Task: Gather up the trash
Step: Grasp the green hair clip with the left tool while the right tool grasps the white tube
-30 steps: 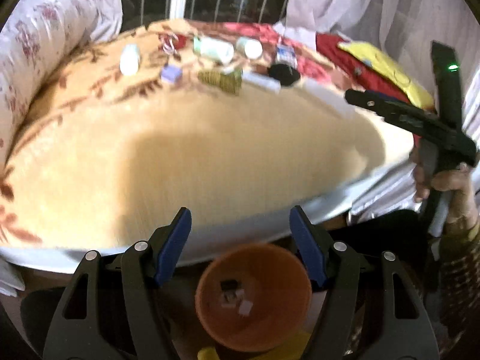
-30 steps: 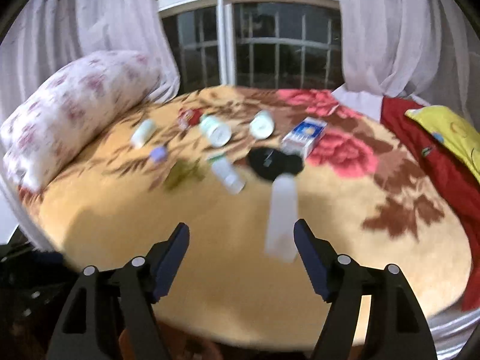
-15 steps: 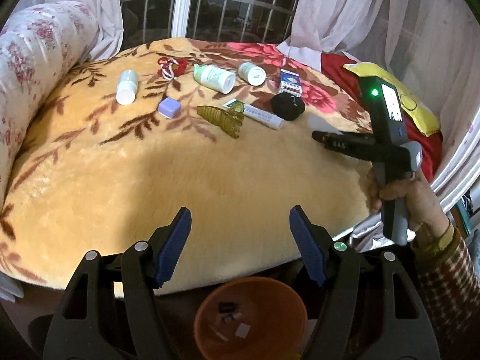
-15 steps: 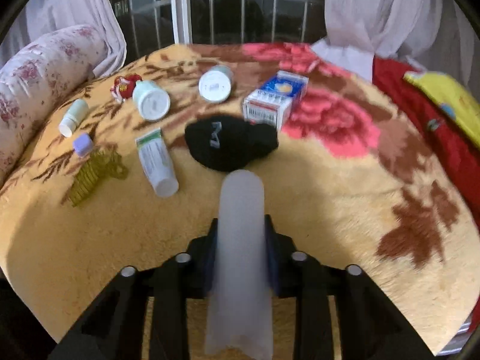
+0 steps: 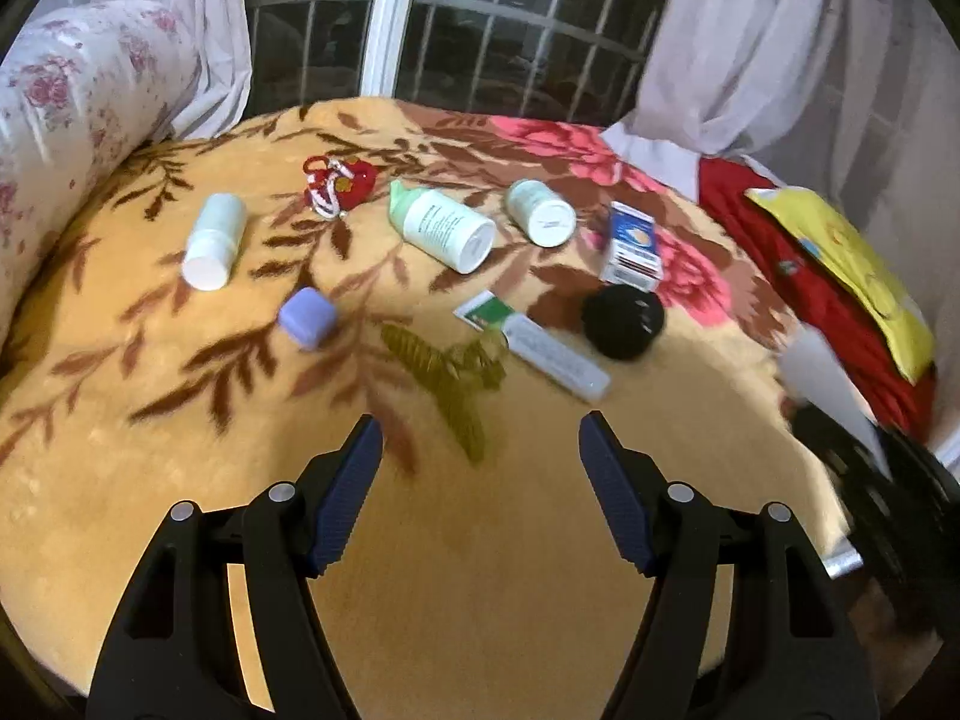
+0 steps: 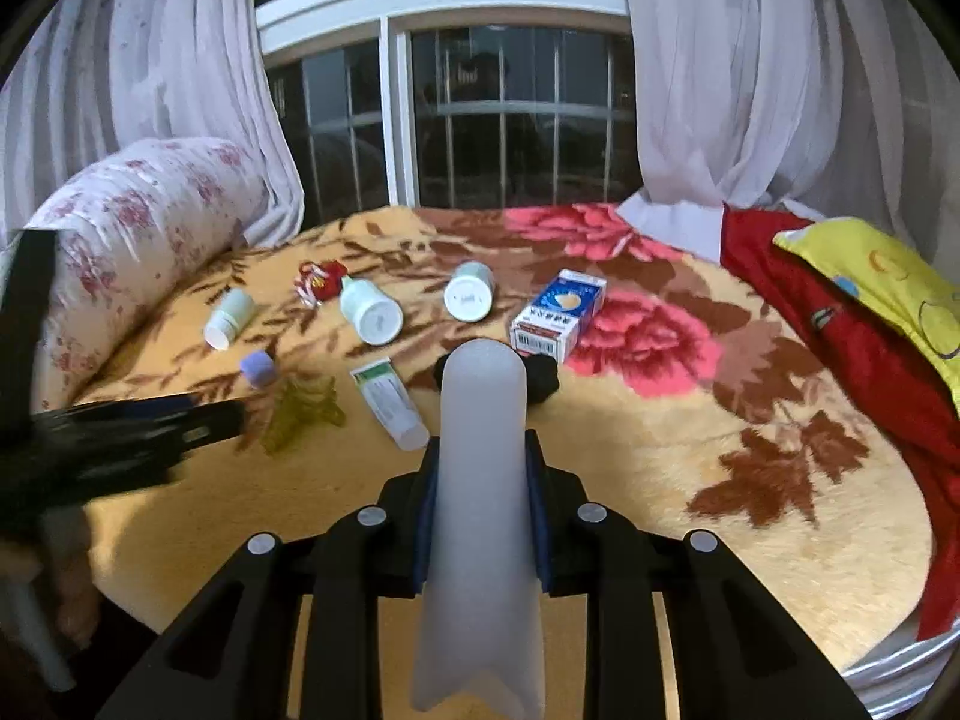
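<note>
My right gripper (image 6: 483, 468) is shut on a frosted white tube (image 6: 480, 480), which stands up between its pads above the blanket (image 6: 600, 456). The left wrist view shows that tube (image 5: 828, 384) at the far right. My left gripper (image 5: 480, 468) hangs open over the blanket with nothing between its fingers, just short of an olive hair claw (image 5: 447, 372). Beyond lie a lilac cap (image 5: 307, 318), a green-and-white tube (image 5: 540, 348), a black round thing (image 5: 624, 324), a blue-and-white box (image 5: 630, 246), three white bottles (image 5: 441, 228) and a red trinket (image 5: 339, 186).
A floral bolster pillow (image 5: 66, 96) lines the bed's left side. A red cloth (image 6: 840, 348) with a yellow cushion (image 6: 888, 282) covers the right side. Curtains and a barred window (image 6: 510, 120) stand behind. The bed's front edge (image 6: 888, 654) curves below right.
My right gripper closed on the frosted tube and raised it off the blanket. My left gripper moved from above an orange bin forward over the bed, and the bin left its view.
</note>
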Tool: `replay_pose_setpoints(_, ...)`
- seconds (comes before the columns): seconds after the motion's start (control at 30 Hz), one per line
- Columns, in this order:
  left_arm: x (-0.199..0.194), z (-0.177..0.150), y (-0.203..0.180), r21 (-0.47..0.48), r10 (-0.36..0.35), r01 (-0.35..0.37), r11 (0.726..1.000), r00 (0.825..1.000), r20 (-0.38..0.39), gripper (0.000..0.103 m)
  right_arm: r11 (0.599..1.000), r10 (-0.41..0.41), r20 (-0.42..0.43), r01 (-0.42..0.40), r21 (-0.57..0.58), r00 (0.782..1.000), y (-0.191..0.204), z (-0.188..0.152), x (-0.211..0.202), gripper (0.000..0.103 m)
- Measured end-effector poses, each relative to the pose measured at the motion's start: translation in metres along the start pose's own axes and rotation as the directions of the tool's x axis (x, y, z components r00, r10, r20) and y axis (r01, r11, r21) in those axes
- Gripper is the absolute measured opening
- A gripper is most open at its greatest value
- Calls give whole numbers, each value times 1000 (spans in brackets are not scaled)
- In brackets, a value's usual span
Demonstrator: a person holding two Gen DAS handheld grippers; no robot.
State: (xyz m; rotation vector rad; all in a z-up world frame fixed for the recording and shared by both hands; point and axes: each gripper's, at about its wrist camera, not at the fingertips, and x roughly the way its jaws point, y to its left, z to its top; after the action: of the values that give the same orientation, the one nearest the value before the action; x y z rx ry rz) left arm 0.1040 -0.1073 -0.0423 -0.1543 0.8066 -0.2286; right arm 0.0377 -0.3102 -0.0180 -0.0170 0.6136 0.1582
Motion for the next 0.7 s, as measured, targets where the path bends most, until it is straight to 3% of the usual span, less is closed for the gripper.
replay_pose_setpoints(0.4,88,33,3,-59,136,-143,988,984,-115,66,999,46,-1,-46,20,999,-5,-16,-2,25)
replay_pose_setpoints(0.43,92,34,6,-70,137,-147,987,982,-130,60,999,50,-4,-50,18,999,-5,-17,-2,25)
replay_pose_setpoints(0.7,71,23,5,-46,112,-116,992,990,-87,58,998,70,-4,-70,11,998,-1,-18,-2,25)
